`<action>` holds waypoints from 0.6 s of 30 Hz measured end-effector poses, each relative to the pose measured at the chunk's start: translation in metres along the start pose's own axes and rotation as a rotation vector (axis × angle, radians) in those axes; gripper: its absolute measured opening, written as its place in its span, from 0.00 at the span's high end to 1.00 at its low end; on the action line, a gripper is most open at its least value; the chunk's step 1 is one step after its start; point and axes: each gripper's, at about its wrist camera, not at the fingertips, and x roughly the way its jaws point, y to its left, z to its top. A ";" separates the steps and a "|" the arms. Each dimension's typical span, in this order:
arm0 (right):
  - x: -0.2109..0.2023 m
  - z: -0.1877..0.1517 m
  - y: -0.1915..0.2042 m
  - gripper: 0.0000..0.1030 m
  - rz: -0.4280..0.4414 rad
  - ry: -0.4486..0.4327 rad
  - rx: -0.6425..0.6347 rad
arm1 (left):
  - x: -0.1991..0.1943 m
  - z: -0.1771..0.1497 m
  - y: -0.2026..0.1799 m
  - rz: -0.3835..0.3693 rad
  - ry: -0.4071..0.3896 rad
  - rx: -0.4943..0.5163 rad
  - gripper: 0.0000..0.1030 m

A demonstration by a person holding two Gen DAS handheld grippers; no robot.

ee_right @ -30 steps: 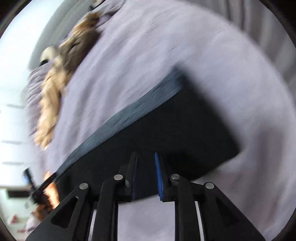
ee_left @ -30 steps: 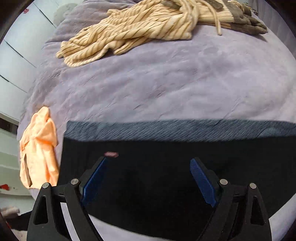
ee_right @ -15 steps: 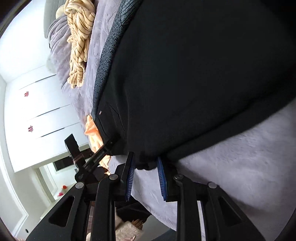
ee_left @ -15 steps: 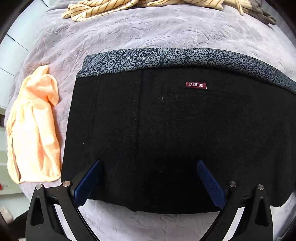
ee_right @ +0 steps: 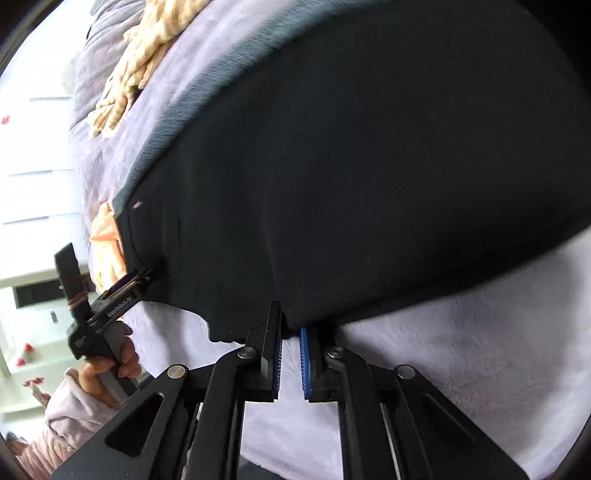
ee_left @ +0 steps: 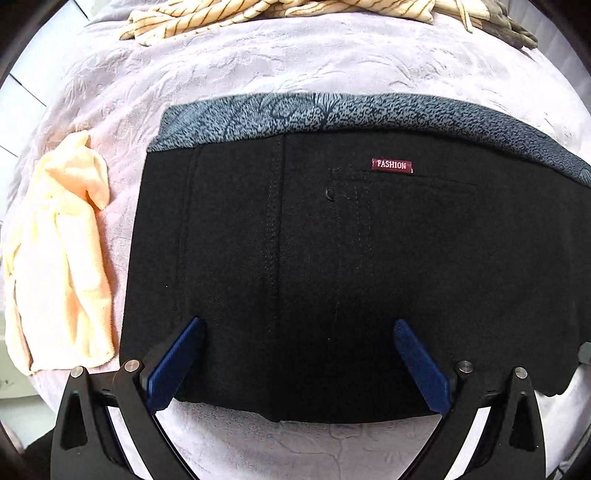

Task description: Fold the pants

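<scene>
I am finishing a fold: the pants are lying flat on the bed, my left gripper is hovering wide open over their near edge, and my right gripper is closing, seemingly pinching the hem, so next I am needing a fresh grip.

Folded pants lying flat on the bed, waistband on the far side, a towel just left of the pants, a striped garment at the far edge, well apart from both, left tongs over the pants' near edge
</scene>
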 end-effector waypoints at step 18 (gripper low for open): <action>-0.060 0.030 -0.024 0.86 -0.307 -0.060 -0.119 | -0.033 -0.053 -0.161 -0.038 -0.061 0.178 0.00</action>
